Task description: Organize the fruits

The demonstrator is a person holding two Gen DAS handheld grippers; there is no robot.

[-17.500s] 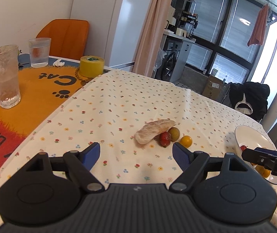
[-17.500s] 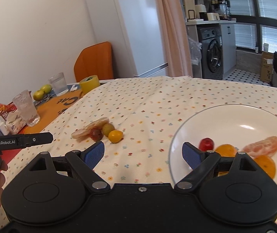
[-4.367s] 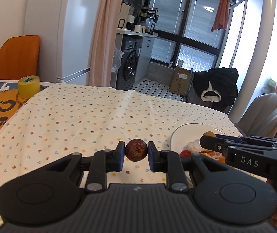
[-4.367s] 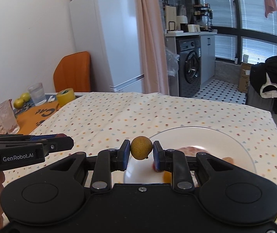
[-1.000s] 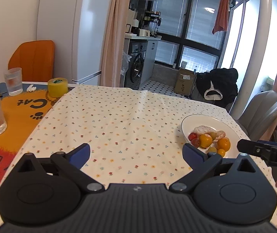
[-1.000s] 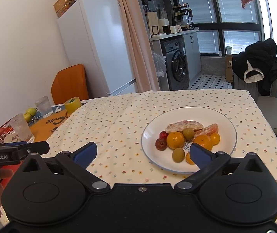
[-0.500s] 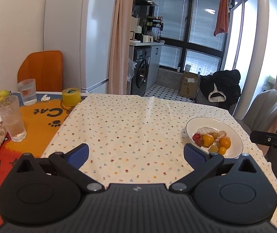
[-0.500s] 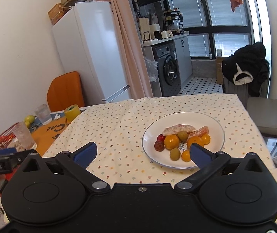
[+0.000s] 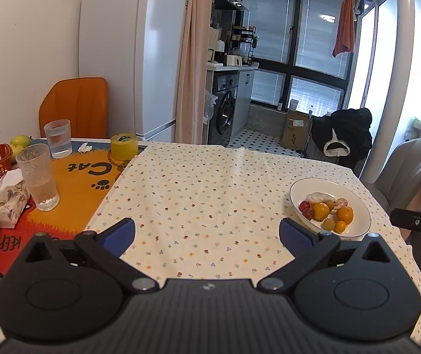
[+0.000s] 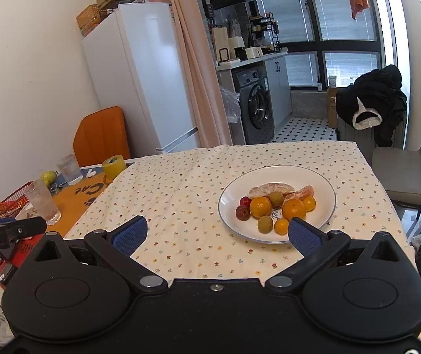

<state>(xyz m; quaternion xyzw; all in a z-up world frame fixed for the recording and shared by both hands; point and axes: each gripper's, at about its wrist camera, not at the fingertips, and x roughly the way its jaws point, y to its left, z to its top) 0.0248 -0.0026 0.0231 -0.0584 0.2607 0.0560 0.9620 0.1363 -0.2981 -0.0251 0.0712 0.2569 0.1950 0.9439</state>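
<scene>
**Op:** Right wrist view: my right gripper [image 10: 215,232] and left gripper [image 9: 207,233] both gape wide, empty. Small round fruits [image 10: 275,203] sit piled on the white ceramic plate [image 10: 327,187].

**Spotter:** Handling?

**Op:** Light, soft, prone to rolling, I'd judge; pinch gently across the middle.

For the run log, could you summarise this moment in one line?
left gripper: open, empty | right gripper: open, empty | fruits: on plate

The white plate [image 10: 325,188] is holding orange, red and green fruits [image 10: 275,206]. The cream tablecloth [image 9: 204,194] is showing tiny flowers, and the mat [image 9: 83,183] is glowing orange.
</scene>
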